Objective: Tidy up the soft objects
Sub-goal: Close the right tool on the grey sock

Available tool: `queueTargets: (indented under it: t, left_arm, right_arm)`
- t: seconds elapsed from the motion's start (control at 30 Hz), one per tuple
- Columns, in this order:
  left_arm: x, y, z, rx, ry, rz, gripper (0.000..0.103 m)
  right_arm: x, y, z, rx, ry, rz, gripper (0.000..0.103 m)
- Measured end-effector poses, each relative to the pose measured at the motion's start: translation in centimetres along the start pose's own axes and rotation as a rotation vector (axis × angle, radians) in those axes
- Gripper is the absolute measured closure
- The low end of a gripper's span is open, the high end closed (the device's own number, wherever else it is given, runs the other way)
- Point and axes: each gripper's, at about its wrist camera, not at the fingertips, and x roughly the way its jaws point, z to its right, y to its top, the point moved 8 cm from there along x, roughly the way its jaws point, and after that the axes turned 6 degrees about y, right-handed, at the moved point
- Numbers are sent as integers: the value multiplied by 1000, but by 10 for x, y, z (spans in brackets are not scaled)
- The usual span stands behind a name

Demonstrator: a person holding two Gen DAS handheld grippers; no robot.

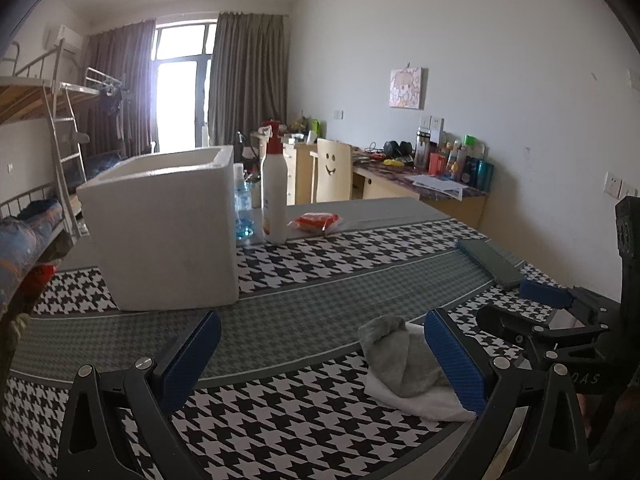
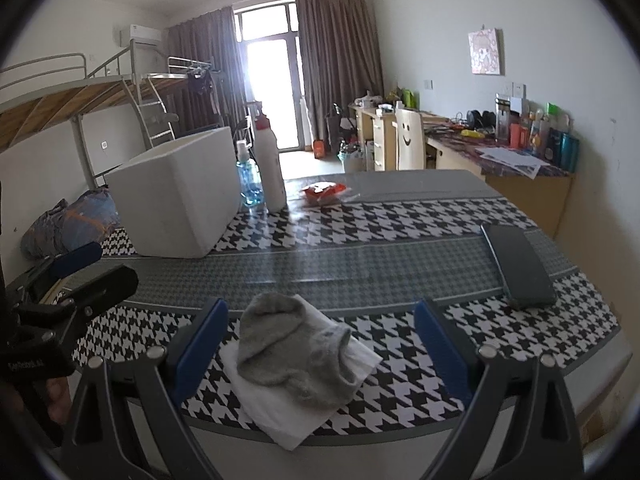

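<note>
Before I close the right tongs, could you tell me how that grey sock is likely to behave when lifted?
The grey sock lies crumpled and creased, so it will probably flop and drape rather than hold shape. It looks thin, likely very light. It rests on a white cloth, which may drag along if the right tongs pinch both layers.

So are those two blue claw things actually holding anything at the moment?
No, nothing is held. Both the left gripper and right gripper have open jaws; the grey sock just lies on the white cloth.
</note>
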Motion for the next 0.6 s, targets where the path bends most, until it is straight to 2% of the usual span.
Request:
queueTargets:
  t: [0.6]
  left_arm:
    - [22, -18, 1, 8, 13, -74, 1]
  right_arm:
    - [33, -33, 0, 29, 23, -116, 7]
